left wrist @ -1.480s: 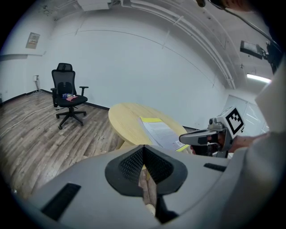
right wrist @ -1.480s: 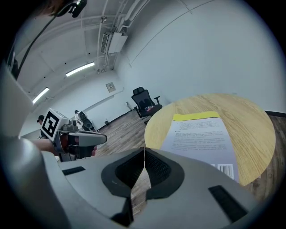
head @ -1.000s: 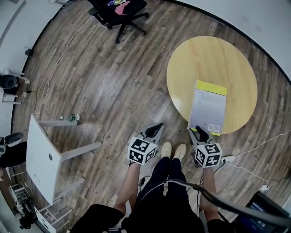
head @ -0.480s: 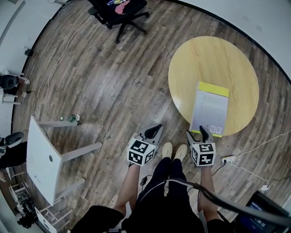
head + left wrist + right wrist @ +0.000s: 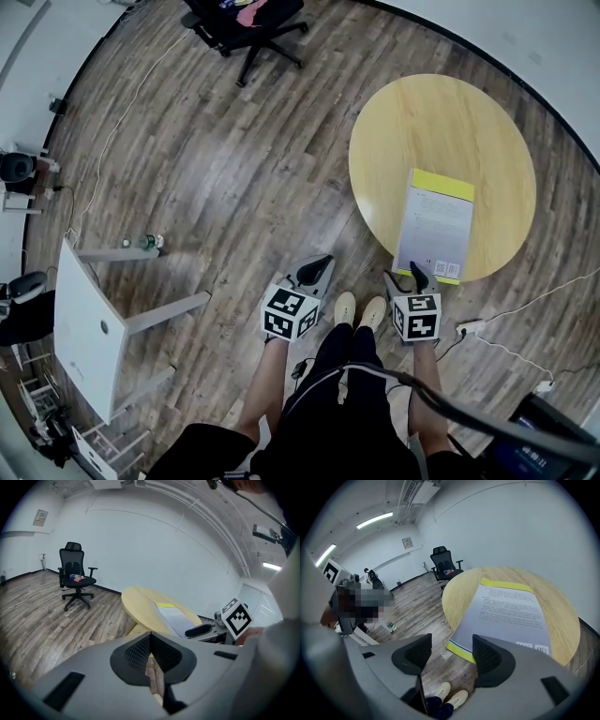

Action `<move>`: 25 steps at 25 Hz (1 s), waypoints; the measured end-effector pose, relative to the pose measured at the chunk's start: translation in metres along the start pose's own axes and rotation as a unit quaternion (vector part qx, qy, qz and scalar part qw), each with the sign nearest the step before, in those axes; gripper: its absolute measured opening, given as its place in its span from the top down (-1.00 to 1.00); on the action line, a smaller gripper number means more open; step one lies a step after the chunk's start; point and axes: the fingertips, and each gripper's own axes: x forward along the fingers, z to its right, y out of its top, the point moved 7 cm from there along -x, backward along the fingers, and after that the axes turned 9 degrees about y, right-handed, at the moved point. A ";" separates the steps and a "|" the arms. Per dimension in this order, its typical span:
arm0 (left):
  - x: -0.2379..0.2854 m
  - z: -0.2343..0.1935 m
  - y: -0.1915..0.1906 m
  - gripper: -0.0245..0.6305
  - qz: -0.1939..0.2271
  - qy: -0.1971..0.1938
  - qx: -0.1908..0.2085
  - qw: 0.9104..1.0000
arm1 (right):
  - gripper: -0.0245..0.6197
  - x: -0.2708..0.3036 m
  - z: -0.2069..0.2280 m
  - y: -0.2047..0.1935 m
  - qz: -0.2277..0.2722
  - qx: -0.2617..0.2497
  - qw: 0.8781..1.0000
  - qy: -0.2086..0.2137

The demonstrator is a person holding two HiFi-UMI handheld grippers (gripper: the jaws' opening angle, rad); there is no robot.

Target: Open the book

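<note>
Right gripper (image 5: 450, 654) first: jaws spread wide, just opened up, nothing pinched. Only floor (image 5: 417, 606) and a pair of shoes (image 5: 452, 698) in the gap, with the near corner of the book (image 5: 506, 613) just beyond the right-hand pad. Left gripper (image 5: 151, 654): jaws pressed together, empty, held low at centre-bottom of the head view, well apart from the book.

Book lying flat and closed at the lower right of the round table (image 5: 441, 122), pale cover up, yellow strip along far and near edges, near edge right at the rim and seemingly poking over it. No contact, no cover lifted. By the look of it, approach only, with catching the cover edge and swinging it open all left to do.

Outward now: bare yellow-wood tabletop, grey plank flooring, black office chair (image 5: 248, 23) at the top of the head view, white table on its side (image 5: 84, 323) at lower left, cable (image 5: 525, 305) trailing at lower right.
</note>
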 end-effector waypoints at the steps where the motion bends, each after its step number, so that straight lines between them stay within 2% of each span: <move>1: 0.001 0.000 0.000 0.93 0.000 -0.001 0.000 1.000 | 0.08 0.000 0.000 0.000 0.000 0.000 1.000 -0.001; 9: 0.006 0.000 0.002 0.93 0.000 -0.005 0.002 1.000 | 0.10 -0.001 0.007 -0.001 -0.005 -0.010 1.000 -0.027; 11: 0.006 0.001 0.002 0.93 0.000 -0.005 0.002 1.000 | 0.29 -0.003 0.008 -0.002 -0.003 -0.009 0.999 -0.034; 14: 0.007 0.002 0.002 0.93 0.000 -0.005 0.003 1.000 | 0.35 -0.002 0.008 -0.002 -0.006 -0.010 0.999 -0.033; 20: 0.005 0.003 0.004 0.93 0.001 -0.004 0.004 1.000 | 0.62 -0.005 0.002 -0.002 -0.002 -0.009 1.000 -0.030; 25: 0.005 0.005 0.003 0.93 0.001 -0.005 0.006 1.000 | 0.74 -0.006 0.002 -0.002 -0.001 -0.007 1.000 -0.025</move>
